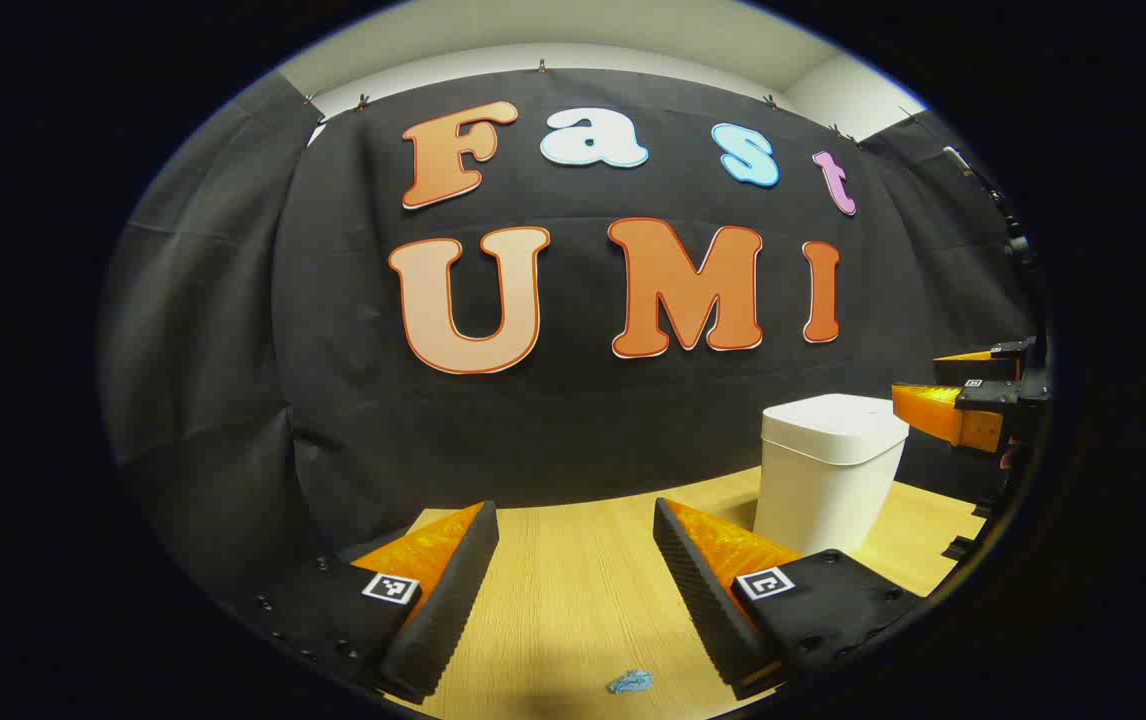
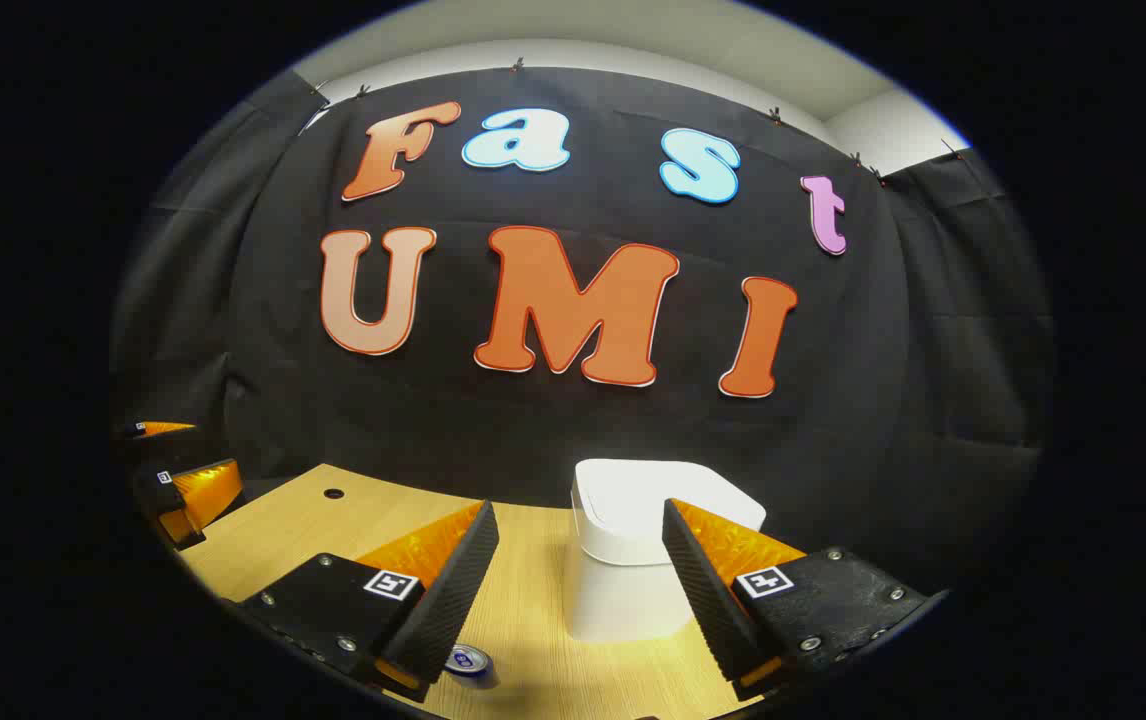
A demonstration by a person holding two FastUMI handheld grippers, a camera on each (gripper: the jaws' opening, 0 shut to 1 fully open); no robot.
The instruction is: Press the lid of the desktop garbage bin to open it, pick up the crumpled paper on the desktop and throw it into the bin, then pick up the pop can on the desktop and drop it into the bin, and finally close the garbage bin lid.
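The garbage bin [image 2: 623,560] stands white and lid-down on the wooden desktop [image 1: 573,590], and everything here is placed against it. Nearest to you in the left gripper view, your left gripper [image 1: 573,575] hangs above the wood with its jaws spread wide and nothing between them; the crumpled paper [image 1: 629,682], a small blue wad, lies on the desk just below that gap, on the near side of the bin and well short of it. In the right gripper view, your right gripper [image 2: 581,575] is likewise spread and empty, its fingers framing the bin, which sits just beyond the tips, apart from them. The pop can [image 2: 468,662] rests on the desk beside the inner edge of the nearer-left finger, its silver top showing, on your side of the bin and to its left. Farther out, the bin appears in the left gripper view [image 1: 828,470] with the right gripper [image 1: 973,395] hovering level with its closed lid, close by. Behind the bin hangs the black cloth wall [image 2: 933,380].
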